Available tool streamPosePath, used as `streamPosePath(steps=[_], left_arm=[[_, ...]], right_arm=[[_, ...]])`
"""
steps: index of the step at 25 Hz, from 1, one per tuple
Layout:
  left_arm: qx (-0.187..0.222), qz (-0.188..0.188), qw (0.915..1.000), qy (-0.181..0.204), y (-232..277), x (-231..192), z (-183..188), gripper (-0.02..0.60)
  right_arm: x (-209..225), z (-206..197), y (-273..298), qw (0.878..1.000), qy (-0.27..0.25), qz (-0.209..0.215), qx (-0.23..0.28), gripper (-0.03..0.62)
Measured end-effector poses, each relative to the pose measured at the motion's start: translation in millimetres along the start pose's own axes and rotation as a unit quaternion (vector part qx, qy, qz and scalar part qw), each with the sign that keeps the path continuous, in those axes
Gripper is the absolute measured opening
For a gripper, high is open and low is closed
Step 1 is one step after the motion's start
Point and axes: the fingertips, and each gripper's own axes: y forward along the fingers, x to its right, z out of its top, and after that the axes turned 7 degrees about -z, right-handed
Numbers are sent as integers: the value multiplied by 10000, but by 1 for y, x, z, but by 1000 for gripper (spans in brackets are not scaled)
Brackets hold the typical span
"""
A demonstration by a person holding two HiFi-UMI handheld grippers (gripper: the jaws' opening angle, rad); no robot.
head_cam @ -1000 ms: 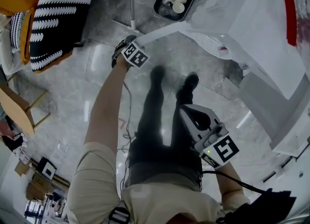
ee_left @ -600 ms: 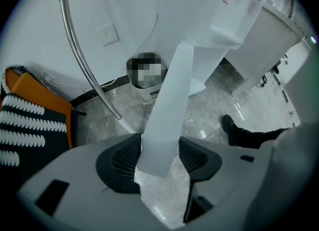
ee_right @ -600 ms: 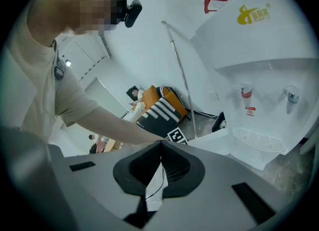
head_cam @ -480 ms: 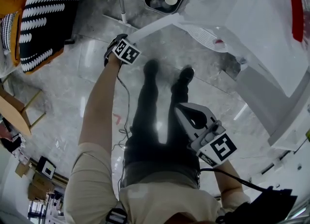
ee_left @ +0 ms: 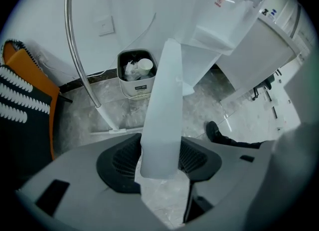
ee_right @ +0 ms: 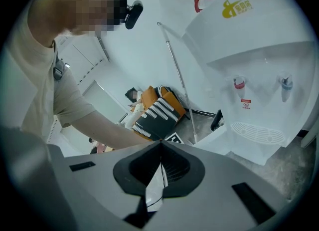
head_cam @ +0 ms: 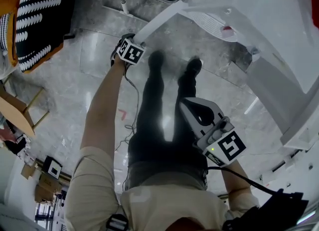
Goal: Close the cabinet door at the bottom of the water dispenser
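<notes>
Left gripper view: left gripper fingers are clamped on the free edge of the one white cabinet door. The door stands swung wide open over the floor, out from the base of the single water dispenser. Step in hand looks like the start of the closing swing. Next move calls for pushing that edge round toward the cabinet opening until flush. Right gripper has its fingers together, empty, well apart from the door. Count: two grippers, one trash bin.

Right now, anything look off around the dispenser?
The door at the base of the dispenser stands swung wide open, its free edge gripped in the jaws of the left gripper. No spill or damage shows.
</notes>
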Motion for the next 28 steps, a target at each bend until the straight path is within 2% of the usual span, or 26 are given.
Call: streamPosePath(steps=[10,13,20,28], left_arm=[[-109,-400,9991,19,16,58,-13,225],[-125,-419,9990,-121,20,69,-13,226],[-367,-514,9979,-130,29,95,-13,241],[-498,-670,9964,-141,37,121,-10,256]], right_arm=[[3,-6,-8,10000,29,19,67,11],[6,-8,-11,9999,77,1,93,11],[15,-14,-20,9996,202,-37,196,11],[31,-16,-32,9981,298,-315,433,11]])
